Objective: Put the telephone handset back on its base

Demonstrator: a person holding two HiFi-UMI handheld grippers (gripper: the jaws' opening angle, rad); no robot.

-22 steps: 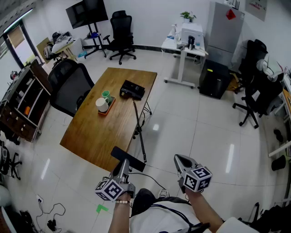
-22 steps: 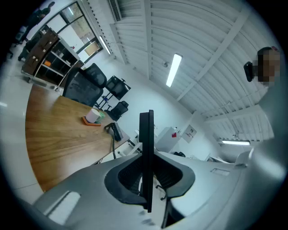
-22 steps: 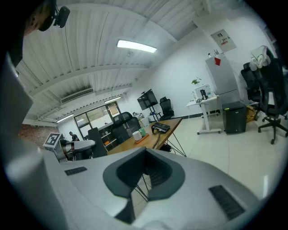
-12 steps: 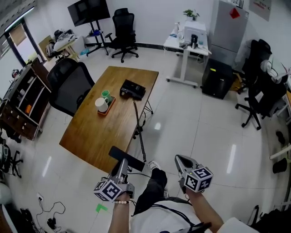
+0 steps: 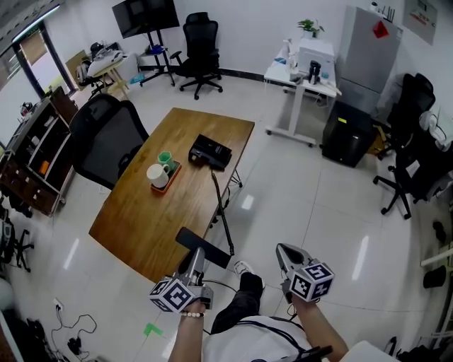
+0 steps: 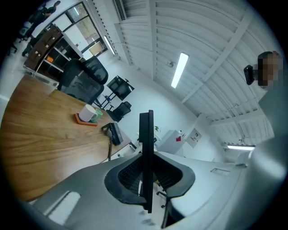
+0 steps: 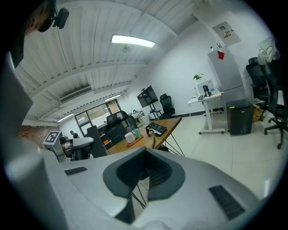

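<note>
Left tool (image 5: 199, 253) grips handset (image 5: 185, 237); wall notice (image 7: 223, 30) illegible.

- An open-plan office: a glossy white tile floor (image 5: 304, 205) runs across one large room.
- A long wooden bench (image 5: 141, 212) at the centre of the frame carries a telephone base (image 5: 210, 151) and mugs (image 5: 160, 173).
- Black swivel chairs stand around it: one (image 5: 106, 138) at the bench's left side, one (image 5: 200, 42) at the top of the frame, and more (image 5: 414, 141) at the right edge.
- A dark screen (image 5: 145, 15) on a wheeled stand is at the upper left.
- A white bench (image 5: 301, 71) and a tall grey cabinet (image 5: 369, 42) are at the upper right.
- Open shelving (image 5: 32, 152) lines the left edge.
</note>
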